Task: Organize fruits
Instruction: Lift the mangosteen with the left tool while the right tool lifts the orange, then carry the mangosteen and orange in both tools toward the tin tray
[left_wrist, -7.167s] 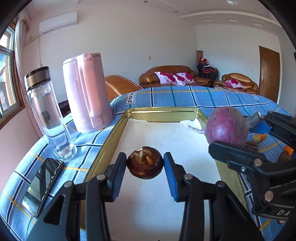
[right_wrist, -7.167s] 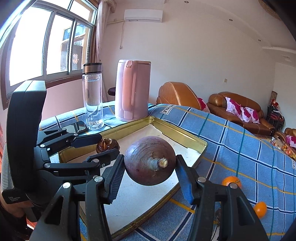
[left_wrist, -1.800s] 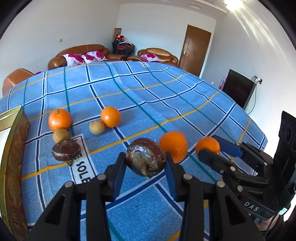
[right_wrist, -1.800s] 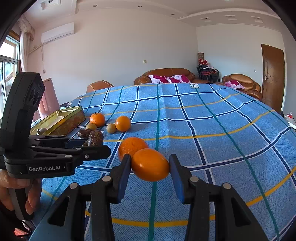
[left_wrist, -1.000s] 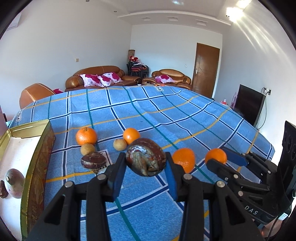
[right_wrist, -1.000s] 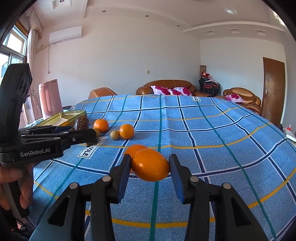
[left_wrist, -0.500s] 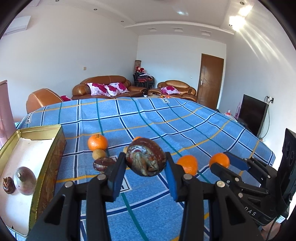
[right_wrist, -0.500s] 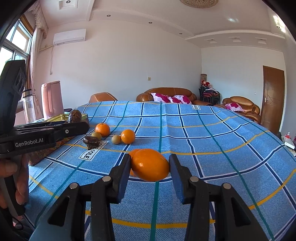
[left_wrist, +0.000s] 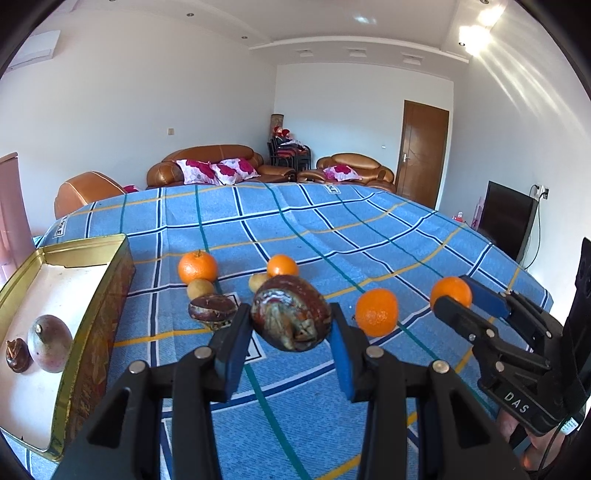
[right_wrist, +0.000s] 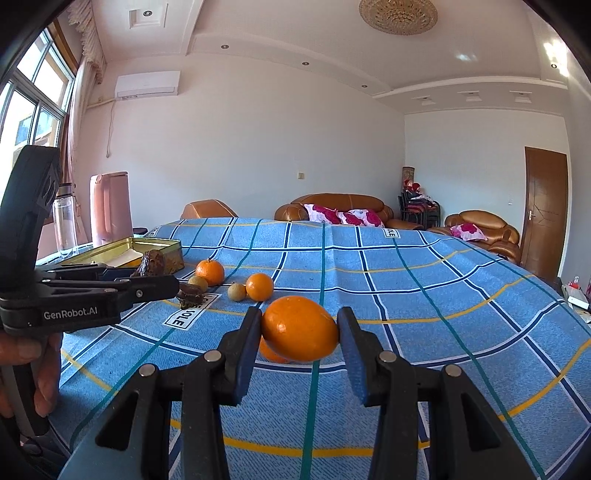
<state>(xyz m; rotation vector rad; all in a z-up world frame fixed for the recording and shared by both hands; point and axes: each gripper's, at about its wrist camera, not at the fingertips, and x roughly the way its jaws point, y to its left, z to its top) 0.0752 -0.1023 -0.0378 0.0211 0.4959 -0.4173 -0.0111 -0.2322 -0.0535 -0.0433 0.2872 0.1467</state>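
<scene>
In the left wrist view, a dark brown, mottled fruit (left_wrist: 291, 312) is pinched between the blue pads of the left gripper (left_wrist: 291, 328) and held clear of the worktop (left_wrist: 369, 236), which is covered by a blue checked cloth. In the right wrist view, an orange (right_wrist: 300, 328) is clamped between the pads of the right gripper (right_wrist: 299, 332), also lifted above the cloth. A 2nd orange (left_wrist: 376, 312) is seen lying on the cloth just beyond and below the held one.

Further out, a small cluster is laid on the cloth: a dark brown fruit (left_wrist: 212, 311), 2 small yellowish fruits (left_wrist: 200, 288) and 2 more oranges (left_wrist: 197, 266), near one another. To the left of this cluster a gold-rimmed tin tray (left_wrist: 90, 321) is set, and inside it a purple round fruit (left_wrist: 50, 349) and a small dark brown one (left_wrist: 17, 355) are placed side by side. Beyond the tray a pink kettle (right_wrist: 110, 208) and a clear bottle (right_wrist: 65, 221) are stood. Brown sofas (right_wrist: 334, 212) are seen at the far wall.
</scene>
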